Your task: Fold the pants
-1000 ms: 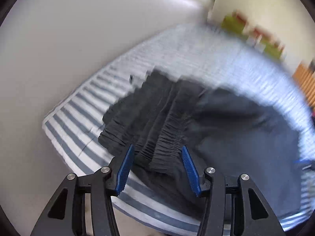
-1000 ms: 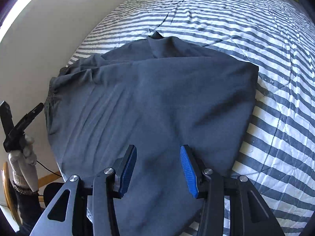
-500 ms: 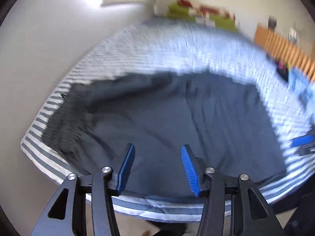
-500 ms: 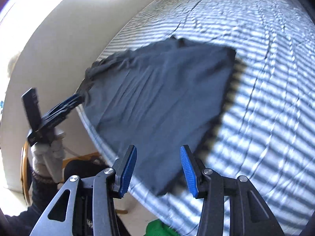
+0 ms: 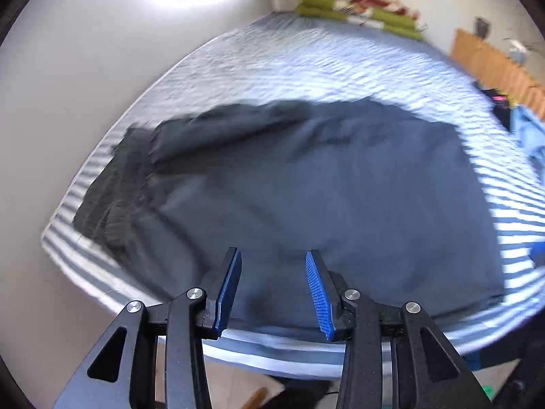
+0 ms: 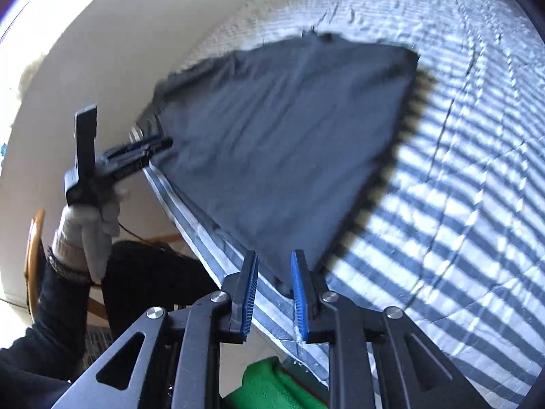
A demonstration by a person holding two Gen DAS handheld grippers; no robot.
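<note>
Dark grey cloth, the pants (image 5: 306,197), lies spread flat on the striped bed (image 5: 306,61), filling the ground just ahead of the left tool (image 5: 272,286), with the gathered waistband (image 5: 112,191) bunched off to that tool's left near the bed corner. The left tool's blue pads (image 5: 227,286) stand apart and are closing slowly, hanging above the near edge of the pants with nothing pinched between them. Seen from the right tool (image 6: 272,293), the pants (image 6: 289,136) stretch away ahead and to its left, their near corner reaching down between its blue pads (image 6: 299,289); the jaws are closing there, but a gap shows on either side of the cloth, so they do not press on it. Far to the right tool's left, the left tool (image 6: 160,145) shows again at the bed's edge beside the pants, carried by a gloved hand (image 6: 88,225) above a dark sleeve (image 6: 44,323). Below the right tool lies something green (image 6: 272,385), too cropped to name. Beyond the left tool, at the bed's far end, sit green and red cushions (image 5: 357,10), and far to its right some blue cloth (image 5: 531,136) lies on the bed
</note>
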